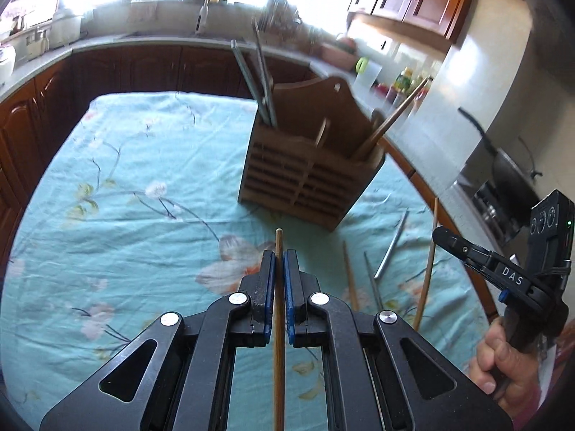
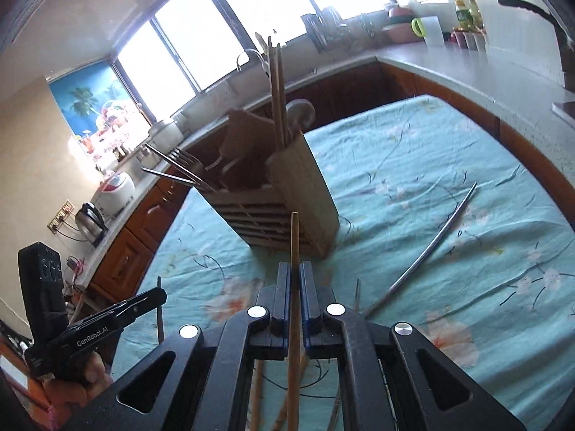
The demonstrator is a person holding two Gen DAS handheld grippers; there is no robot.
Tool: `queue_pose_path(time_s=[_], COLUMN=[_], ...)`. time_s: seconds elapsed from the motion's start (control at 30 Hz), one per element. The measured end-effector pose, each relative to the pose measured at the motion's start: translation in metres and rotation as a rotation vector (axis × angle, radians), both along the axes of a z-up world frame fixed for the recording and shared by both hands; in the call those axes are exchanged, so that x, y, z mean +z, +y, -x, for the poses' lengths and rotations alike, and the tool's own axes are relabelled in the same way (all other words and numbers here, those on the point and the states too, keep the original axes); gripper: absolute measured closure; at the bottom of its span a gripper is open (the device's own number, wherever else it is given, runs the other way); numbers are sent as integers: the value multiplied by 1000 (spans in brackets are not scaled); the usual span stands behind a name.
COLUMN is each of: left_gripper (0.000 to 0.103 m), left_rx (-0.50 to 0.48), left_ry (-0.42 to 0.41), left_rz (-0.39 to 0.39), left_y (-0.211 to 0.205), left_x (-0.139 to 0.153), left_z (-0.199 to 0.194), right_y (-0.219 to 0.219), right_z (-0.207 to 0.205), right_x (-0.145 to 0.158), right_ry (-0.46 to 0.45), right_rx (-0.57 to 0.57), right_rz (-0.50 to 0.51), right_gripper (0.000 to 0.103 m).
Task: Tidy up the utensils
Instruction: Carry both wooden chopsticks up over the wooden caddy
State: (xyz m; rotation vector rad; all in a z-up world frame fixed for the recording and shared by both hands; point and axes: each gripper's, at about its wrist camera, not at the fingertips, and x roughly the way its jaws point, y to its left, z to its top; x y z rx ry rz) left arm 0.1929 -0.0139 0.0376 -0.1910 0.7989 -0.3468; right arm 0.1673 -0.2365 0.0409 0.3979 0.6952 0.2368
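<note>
Left gripper (image 1: 279,256) was clamped on a wooden chopstick (image 1: 279,323), which ran lengthwise between the blue pads (image 1: 270,287); its tip stood just past the fingertips, its other end ran back under the gripper body. Gripper was held above the floral tablecloth (image 1: 143,165), pointing down at a slant.

Wooden utensil holder (image 1: 309,172) stood ahead of the left gripper, slightly right of its line, apart from the chopstick tip. Metal chopsticks (image 1: 262,82) leaned out of the holder's left compartment; wooden chopsticks (image 1: 391,118) leaned out of its right one.

To the right of the left gripper, loose on the cloth: two wooden chopsticks (image 1: 350,280) and two metal ones (image 1: 391,244), well apart from the holder.

Right gripper (image 2: 294,269) likewise pinched a second wooden chopstick (image 2: 294,305) along its fingers, tip projecting forward toward the holder (image 2: 287,194), which stood directly ahead, not touching. A metal chopstick (image 2: 431,244) lay on the cloth to its right.

Each gripper showed at the edge of the other's view, with a hand (image 1: 503,366) around the right one's grip.
</note>
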Motion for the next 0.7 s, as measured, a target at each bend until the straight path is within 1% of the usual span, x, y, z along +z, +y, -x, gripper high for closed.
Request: queue_pose_path(time_s=[0.13, 0.33, 0.5, 0.7], left_gripper=[99, 99, 99, 99], left_rx=[2, 8, 15, 20], left_ry=[-45, -101, -131, -157], left_rz=[15, 38, 56, 65], left_y=[5, 11, 16, 16], left_x=[21, 43, 55, 64], left_z=[7, 15, 17, 15], right_y=[2, -1, -2, -4], right_z=[9, 20, 26, 25], right_x=[19, 47, 64, 75], right_ry=[-53, -131, -180, -211], right_rx=[-5, -13, -18, -20], right_rz=[1, 2, 6, 10], right_gripper=[98, 98, 99, 99])
